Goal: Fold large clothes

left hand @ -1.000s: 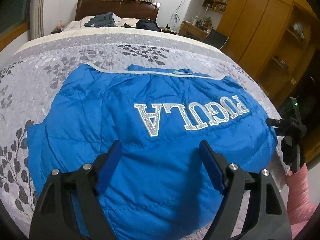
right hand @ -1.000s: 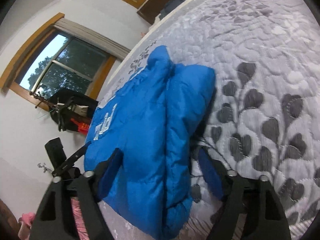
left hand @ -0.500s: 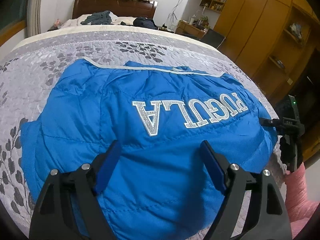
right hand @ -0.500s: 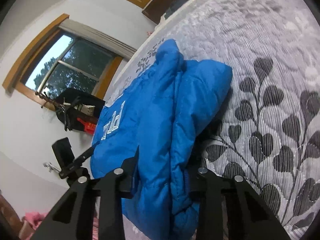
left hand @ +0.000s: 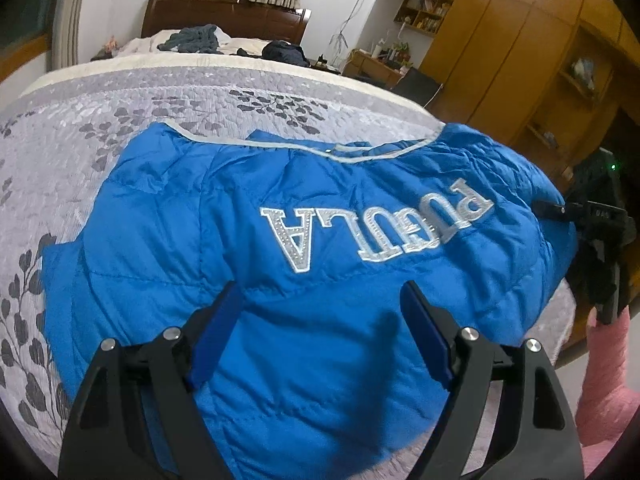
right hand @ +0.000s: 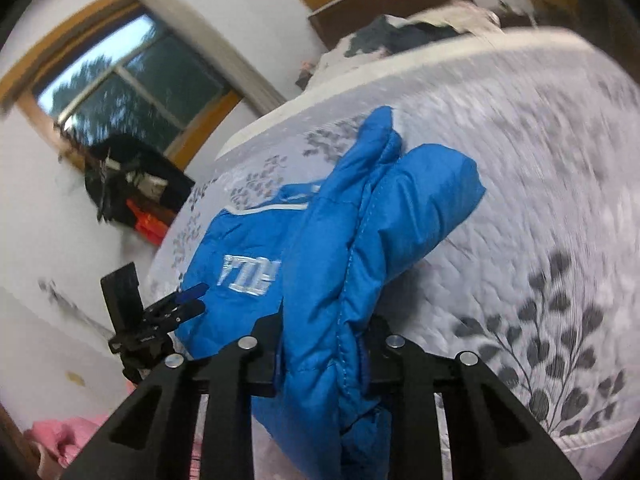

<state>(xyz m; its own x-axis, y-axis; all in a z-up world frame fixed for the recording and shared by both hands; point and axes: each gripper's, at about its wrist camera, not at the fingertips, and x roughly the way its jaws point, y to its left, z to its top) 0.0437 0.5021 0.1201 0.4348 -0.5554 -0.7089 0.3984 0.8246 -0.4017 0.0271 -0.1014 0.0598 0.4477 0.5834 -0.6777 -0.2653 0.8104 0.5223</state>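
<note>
A blue padded jacket (left hand: pixel 320 272) lies spread back-up on a bed covered by a grey quilt (left hand: pixel 80 128) printed with dark leaf sprigs, its white lettering (left hand: pixel 376 228) reading upside down from the left wrist camera. The left gripper (left hand: pixel 320 312) hangs over the jacket's near edge with its jaws spread wide and nothing between the blue-padded fingers (left hand: pixel 216 328). At the jacket's right side, the right gripper (right hand: pixel 324 344) is clamped on a thick fold of the blue fabric, a sleeve-like bundle (right hand: pixel 384 216) that rises off the quilt between its black fingers; the right wrist view is blurred. Each gripper shows in the other's camera, at the edge of the jacket. A pink sleeve (left hand: pixel 608 364) appears at the lower right of the left view. At the head of the bed, dark clothes (left hand: pixel 192 38) are heaped in front of a brown headboard (left hand: pixel 224 20). Wooden cupboards (left hand: pixel 520 60) line the wall to the right, and a wood-framed window (right hand: pixel 132 92) stands to the left of the bed.
</note>
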